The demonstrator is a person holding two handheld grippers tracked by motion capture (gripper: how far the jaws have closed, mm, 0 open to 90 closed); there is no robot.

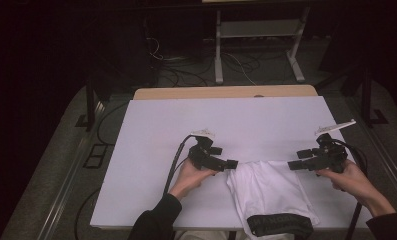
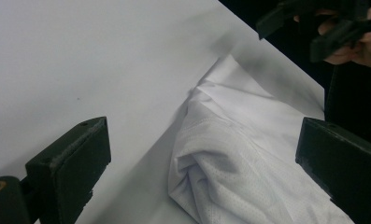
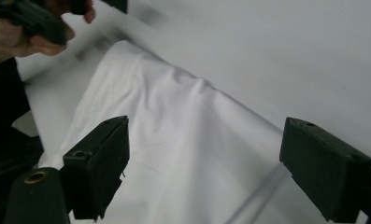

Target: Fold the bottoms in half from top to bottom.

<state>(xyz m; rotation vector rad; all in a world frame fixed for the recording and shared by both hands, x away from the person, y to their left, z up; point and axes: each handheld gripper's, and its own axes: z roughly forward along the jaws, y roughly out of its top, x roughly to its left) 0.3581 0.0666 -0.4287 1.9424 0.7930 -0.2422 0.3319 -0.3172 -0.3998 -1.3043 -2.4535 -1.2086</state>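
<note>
A white folded garment (image 1: 268, 190) lies on the white table top (image 1: 226, 120) near the front edge, between the two hands. A black band (image 1: 280, 225) sits at its near end. My left gripper (image 1: 231, 163) hovers at the garment's left upper corner and points right. In the left gripper view its jaws stand open (image 2: 204, 140) over the rumpled mesh cloth (image 2: 239, 158), nothing pinched. My right gripper (image 1: 293, 165) hovers at the right upper corner and points left. It is open (image 3: 209, 140) above the smooth cloth (image 3: 174, 130).
Bare white table (image 1: 186, 115) stretches behind and to the left of the garment. A wooden edge (image 1: 226, 92) runs along the far side. Beyond it, cables (image 1: 186, 70) and a metal stand (image 1: 258, 45) sit on the floor. Each gripper's cable (image 1: 173, 165) trails toward the front edge.
</note>
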